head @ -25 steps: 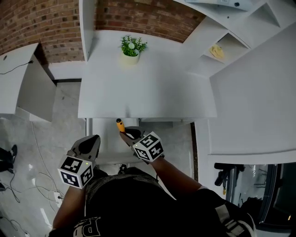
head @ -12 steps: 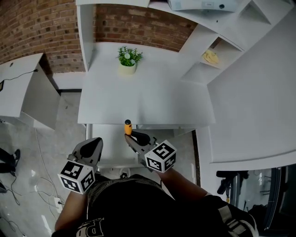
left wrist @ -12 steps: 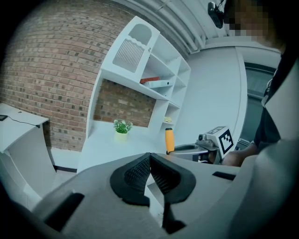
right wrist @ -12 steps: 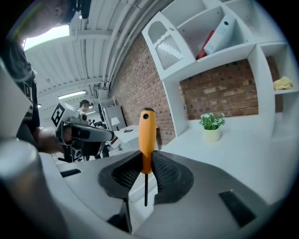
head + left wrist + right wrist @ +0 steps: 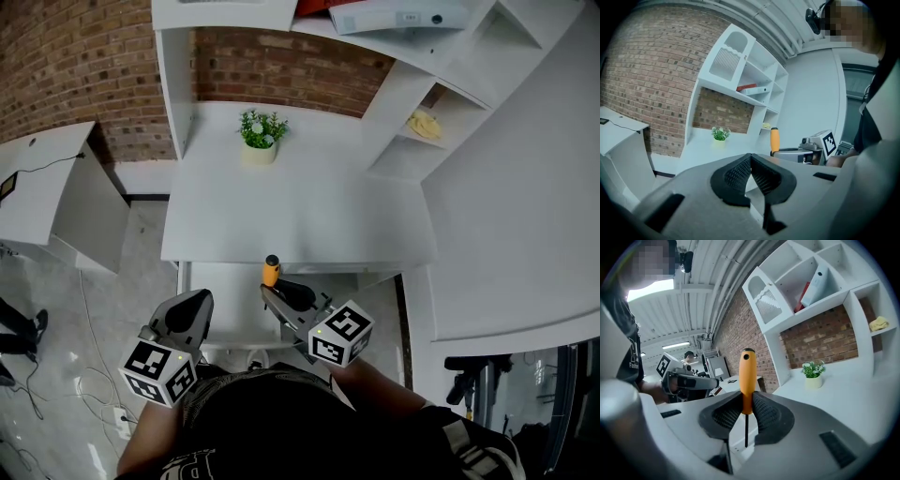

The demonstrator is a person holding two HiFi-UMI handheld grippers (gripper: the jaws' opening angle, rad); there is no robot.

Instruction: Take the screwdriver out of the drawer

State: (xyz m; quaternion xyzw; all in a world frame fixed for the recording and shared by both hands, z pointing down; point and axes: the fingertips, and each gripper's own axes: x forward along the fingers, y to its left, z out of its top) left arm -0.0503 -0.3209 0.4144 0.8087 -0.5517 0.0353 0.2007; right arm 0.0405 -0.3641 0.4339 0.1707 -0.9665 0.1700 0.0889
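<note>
Over the open white drawer (image 5: 217,292) that slides out beneath the front edge of the white desk (image 5: 300,197), we hold the screwdriver (image 5: 271,272) in our right gripper (image 5: 274,287). Its long axis stands close to upright: the orange handle (image 5: 746,373) rises above the jaws and the thin dark shaft (image 5: 746,430) points down toward the drawer. Seen from the right gripper view, the jaws are clamped on the lowest part of the handle, where it meets the shaft. Our left gripper (image 5: 194,306) waits low at the drawer's left side, well apart from the tool, with its black ribbed pads (image 5: 761,174) pressed together and nothing between them. From there the screwdriver lies to the right and a little forward, so only the right hand acts on it. A small potted plant (image 5: 260,131) sits at the back of the desk. Compared with a second ago, the right gripper and the tool sit further right and further from the left gripper, which has barely moved. We judge the tool already lifted free, with only carrying it clear left.
</note>
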